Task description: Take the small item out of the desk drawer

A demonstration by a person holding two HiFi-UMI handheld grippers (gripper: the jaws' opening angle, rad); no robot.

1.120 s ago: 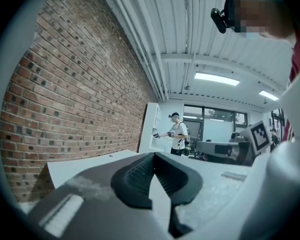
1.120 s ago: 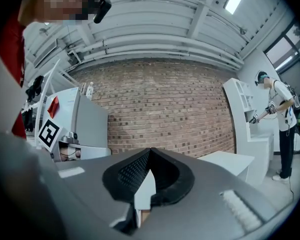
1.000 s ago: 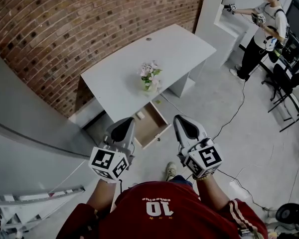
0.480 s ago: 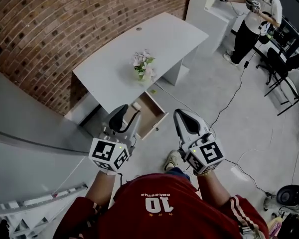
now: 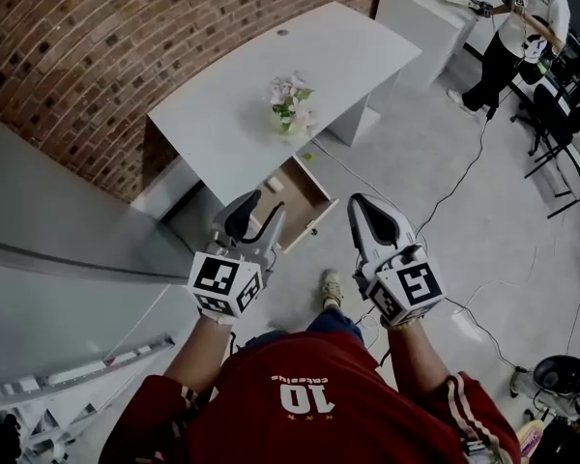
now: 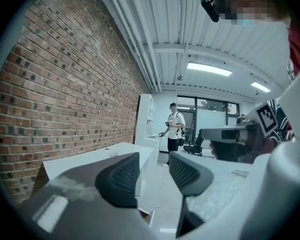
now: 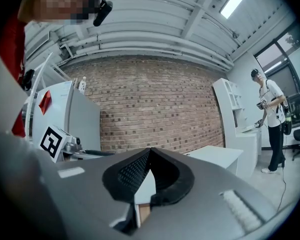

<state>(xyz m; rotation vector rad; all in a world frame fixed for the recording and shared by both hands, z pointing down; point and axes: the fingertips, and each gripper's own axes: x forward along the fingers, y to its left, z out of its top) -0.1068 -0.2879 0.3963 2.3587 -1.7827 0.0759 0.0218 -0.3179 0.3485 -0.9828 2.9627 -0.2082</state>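
One number, 10, marks the red shirt (image 5: 304,399); left gripper (image 5: 264,209) jaws just spread, empty; right gripper (image 5: 364,204) jaws together.

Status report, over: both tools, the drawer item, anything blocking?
Left tool just opened, empty. Right tool shut, empty. Small white item lies in open drawer, untouched. Flowers on desk, not blocking.

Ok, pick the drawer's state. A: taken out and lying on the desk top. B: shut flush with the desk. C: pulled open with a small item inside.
C: the drawer sticks out from under the desk, and a small pale item lies inside it.
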